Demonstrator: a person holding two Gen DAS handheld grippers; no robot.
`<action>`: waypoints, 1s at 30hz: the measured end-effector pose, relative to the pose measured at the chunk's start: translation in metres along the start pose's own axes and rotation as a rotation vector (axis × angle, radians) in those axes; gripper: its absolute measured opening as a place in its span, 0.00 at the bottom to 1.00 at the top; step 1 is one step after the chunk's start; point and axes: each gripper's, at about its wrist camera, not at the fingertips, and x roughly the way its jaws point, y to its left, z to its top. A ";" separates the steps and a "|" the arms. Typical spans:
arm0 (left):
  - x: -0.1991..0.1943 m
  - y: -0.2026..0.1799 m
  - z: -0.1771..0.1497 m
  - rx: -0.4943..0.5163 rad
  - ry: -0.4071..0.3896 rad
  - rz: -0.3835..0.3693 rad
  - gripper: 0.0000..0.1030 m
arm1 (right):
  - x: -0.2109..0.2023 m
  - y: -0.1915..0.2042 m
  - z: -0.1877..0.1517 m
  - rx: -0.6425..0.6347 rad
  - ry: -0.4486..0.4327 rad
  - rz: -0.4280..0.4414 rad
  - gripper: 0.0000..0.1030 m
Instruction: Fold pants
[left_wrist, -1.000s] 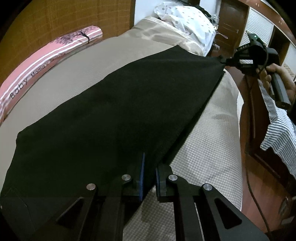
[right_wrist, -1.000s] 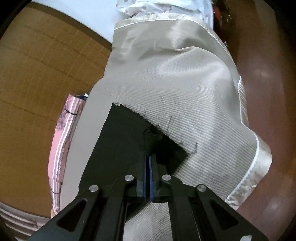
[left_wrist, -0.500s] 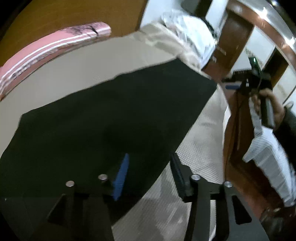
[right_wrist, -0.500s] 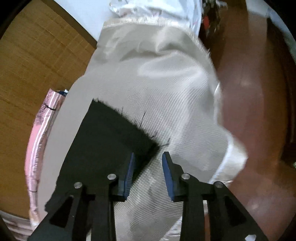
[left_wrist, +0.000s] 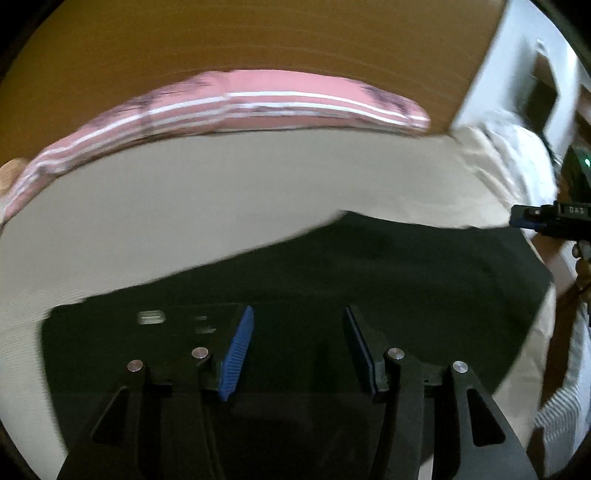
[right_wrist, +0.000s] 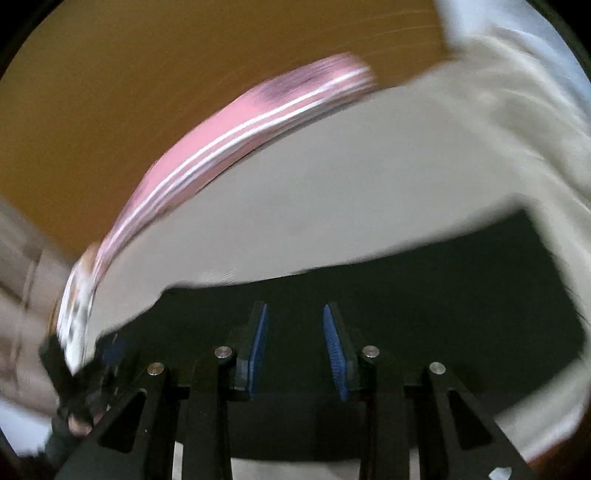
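Observation:
The black pants (left_wrist: 369, 280) lie flat on the beige bed, also in the right wrist view (right_wrist: 406, 295). My left gripper (left_wrist: 297, 350) is open and empty, hovering above the waist end, where a small label shows. My right gripper (right_wrist: 295, 347) is open and empty above the leg end. The right gripper also shows at the right edge of the left wrist view (left_wrist: 546, 218). The left gripper shows, blurred, at the lower left of the right wrist view (right_wrist: 88, 369).
A pink striped bolster (left_wrist: 229, 107) lies along the far side of the bed (left_wrist: 221, 192) against a brown wall. A pale crumpled cover (right_wrist: 517, 129) is heaped at the right end. A person's striped sleeve (left_wrist: 561, 406) is at the right.
Both grippers let go of the pants and opened wide. Both swung round to face across the bed toward the bolster. The pants now lie flat.

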 end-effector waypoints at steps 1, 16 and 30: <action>-0.003 0.014 -0.002 -0.020 -0.004 0.015 0.50 | 0.020 0.019 0.005 -0.039 0.038 0.031 0.29; -0.017 0.078 -0.029 -0.047 -0.050 0.024 0.50 | 0.215 0.167 0.031 -0.289 0.458 0.217 0.29; -0.013 0.091 -0.023 -0.075 -0.068 -0.005 0.46 | 0.228 0.183 0.027 -0.337 0.327 0.121 0.16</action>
